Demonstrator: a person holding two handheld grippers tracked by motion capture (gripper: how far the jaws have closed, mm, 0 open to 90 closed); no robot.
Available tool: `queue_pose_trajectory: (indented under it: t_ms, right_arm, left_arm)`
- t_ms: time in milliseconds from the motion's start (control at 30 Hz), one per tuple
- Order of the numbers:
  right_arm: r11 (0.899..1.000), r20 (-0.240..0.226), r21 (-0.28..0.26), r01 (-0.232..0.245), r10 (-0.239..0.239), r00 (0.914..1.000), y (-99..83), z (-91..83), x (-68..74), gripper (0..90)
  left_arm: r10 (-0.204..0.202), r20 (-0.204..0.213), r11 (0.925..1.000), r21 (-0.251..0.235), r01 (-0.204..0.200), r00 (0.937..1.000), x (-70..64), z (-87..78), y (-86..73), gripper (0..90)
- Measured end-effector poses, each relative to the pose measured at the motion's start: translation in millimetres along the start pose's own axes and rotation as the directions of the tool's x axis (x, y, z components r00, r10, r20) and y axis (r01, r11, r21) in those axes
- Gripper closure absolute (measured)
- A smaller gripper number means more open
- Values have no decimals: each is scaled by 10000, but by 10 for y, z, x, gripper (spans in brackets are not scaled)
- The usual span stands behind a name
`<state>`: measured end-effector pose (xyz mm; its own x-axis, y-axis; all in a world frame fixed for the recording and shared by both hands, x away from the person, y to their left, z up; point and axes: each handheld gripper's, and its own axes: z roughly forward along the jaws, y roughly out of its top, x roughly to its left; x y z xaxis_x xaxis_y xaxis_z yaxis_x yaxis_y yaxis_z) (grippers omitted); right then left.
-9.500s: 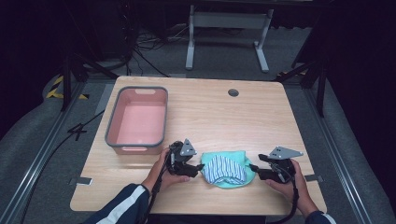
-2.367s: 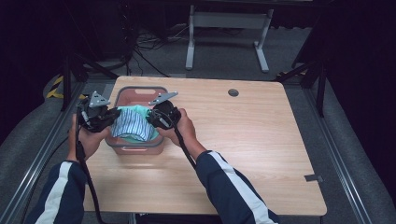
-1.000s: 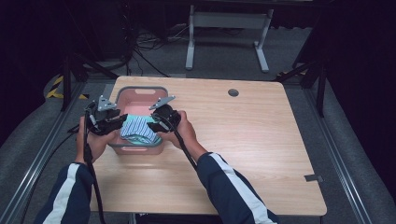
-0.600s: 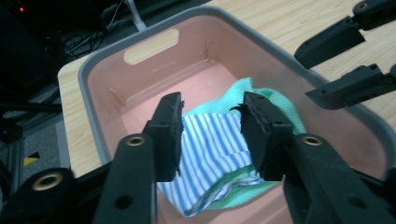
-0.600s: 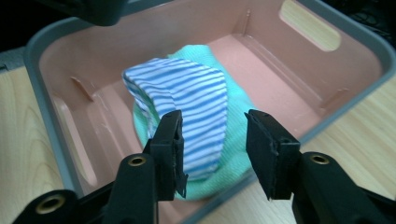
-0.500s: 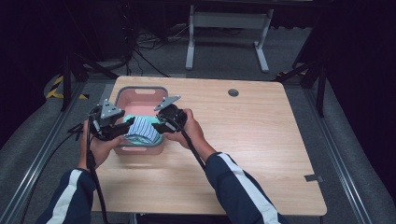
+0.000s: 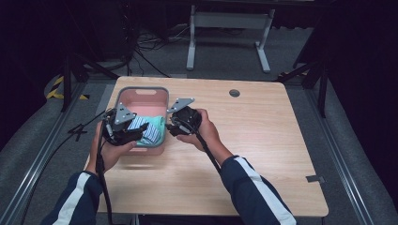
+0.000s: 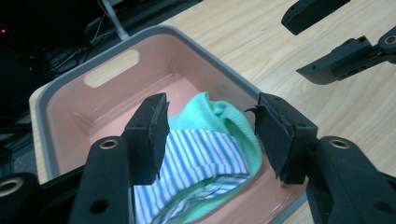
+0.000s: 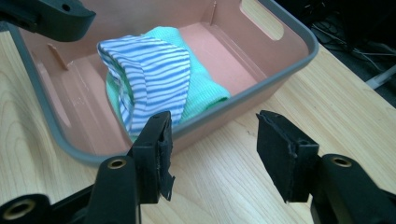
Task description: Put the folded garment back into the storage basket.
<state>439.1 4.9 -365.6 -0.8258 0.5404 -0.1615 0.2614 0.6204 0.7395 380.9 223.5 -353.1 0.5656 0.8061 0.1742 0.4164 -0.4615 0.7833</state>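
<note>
A folded cloth, mint green with a blue-and-white striped part [image 7: 146, 130] [image 8: 205, 149] [image 9: 154, 77], lies inside the pink bin with a grey rim [image 7: 141, 90] [image 8: 60, 88] [image 9: 299, 51]. My left gripper [image 7: 129, 133] [image 8: 212, 135] hovers just over the cloth at the bin's near end, open, nothing between its pads. My right gripper [image 7: 174, 127] [image 9: 212, 149] is open too, over the tabletop just outside the bin's right wall. The right gripper's jaws [image 8: 341, 51] show at the top right of the left gripper view.
The wooden table [image 7: 263, 140] stretches bare to the right, with a round cable hole [image 7: 234, 93] near its far edge. A metal stand [image 7: 225, 21] and cables sit on the floor beyond. Tape marks the table's right front [image 7: 313, 178].
Both grippers carried the cloth from the table's front middle to the bin, lowered it in and let go. Both now stand open, and the right one has drawn back outside the bin.
</note>
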Motion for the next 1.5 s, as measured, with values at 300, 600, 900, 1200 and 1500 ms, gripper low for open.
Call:
queue_pose_trajectory:
  t_ms: [300,600,900,1200,1500]
  right_arm:
    - [9992,291,323,252,-261,9992,-181,-160,-54,417]
    - [9969,532,629,463,-497,9973,-349,-341,-81,405]
    - [9958,560,748,536,-578,9968,-473,-482,-89,387]
    - [9949,933,983,235,-327,9951,-711,-621,-140,366]
    - [9936,1014,1120,116,-231,9946,-940,-757,-165,360]
  left_arm:
    - [512,510,9987,51,-516,9974,-182,17,12,427]
    - [846,811,9964,-146,-836,9931,-368,32,12,344]
    - [1272,1102,9918,-47,-1275,9857,-520,87,-21,288]
    - [1736,1520,9845,-18,-1753,9730,-721,109,-44,247]
    - [2134,1984,9761,-19,-2174,9566,-965,152,-63,237]
